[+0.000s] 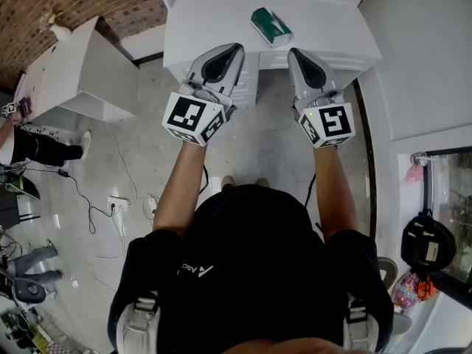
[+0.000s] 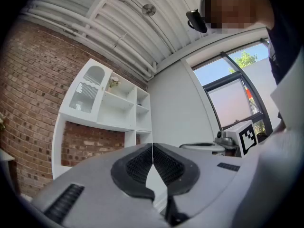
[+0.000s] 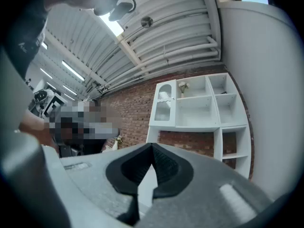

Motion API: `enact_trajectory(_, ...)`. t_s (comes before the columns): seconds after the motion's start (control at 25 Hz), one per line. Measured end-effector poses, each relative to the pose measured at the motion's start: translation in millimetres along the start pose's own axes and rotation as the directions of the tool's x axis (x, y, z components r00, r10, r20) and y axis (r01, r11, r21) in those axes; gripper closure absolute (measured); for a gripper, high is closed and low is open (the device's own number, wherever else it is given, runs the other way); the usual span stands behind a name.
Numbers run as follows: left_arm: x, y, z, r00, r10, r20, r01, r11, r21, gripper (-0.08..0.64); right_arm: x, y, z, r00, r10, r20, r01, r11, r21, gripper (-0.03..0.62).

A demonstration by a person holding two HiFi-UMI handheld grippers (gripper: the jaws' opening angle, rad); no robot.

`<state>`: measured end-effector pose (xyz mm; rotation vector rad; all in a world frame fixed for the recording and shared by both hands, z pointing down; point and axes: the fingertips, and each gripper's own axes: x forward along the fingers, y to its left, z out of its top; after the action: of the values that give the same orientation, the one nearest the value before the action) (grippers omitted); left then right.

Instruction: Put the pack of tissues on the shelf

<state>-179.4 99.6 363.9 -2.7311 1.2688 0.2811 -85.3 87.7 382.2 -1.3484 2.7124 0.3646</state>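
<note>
Likely light and squashy, the pack of tissues [image 1: 271, 26] lies on the white desk [image 1: 206, 21] at upper centre, best pinched across its width; left gripper [image 1: 233, 50] and right gripper [image 1: 296, 53] are closed, empty

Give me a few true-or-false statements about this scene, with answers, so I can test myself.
1. The pack of tissues lies on the white desk. True.
2. The left gripper holds the tissues. False: it is shut on nothing, away from the pack.
3. The right gripper has its fingers wide open. False: they are closed together and empty.
4. The white shelf stands against a brick wall. True.
5. The tissues are already on the shelf. False: they are on the desk.
</note>
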Motion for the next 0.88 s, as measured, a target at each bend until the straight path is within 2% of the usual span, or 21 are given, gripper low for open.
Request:
enact_trajectory(0.24, 12.9, -2.8, -8.2, 1.0, 0.024, -0.01, -0.024, 1.0, -0.006, 0.558, -0.3, -11.2, -8.1, 1.0, 0.017, 0.001, -0.017, 1.0, 0.01, 0.589)
enact_trajectory(0.48, 30.8, -9.6, -24.9, 0.998, 0.056, -0.029, -0.056, 0.998, 0.004, 0.558, -1.3, -32.4, -33.3, 0.999, 0.018, -0.031, -0.017, 1.0, 0.022, 0.587)
enact_trajectory(0.52, 35.0, -10.6, -27.3, 0.998, 0.055, -0.03, -0.055, 0.998, 0.009, 0.558, 1.2, -36.4, -38.3, 0.999, 0.019, -0.039, -0.018, 1.0, 0.023, 0.564)
enact_trajectory(0.88, 67.7, 17.9, -61.9, 0.998, 0.045, -0.046, -0.045, 0.999, -0.008, 0.558, 44.1, -65.7, -93.0, 0.991, 0.008, -0.131, -0.008, 1.0, 0.003, 0.511)
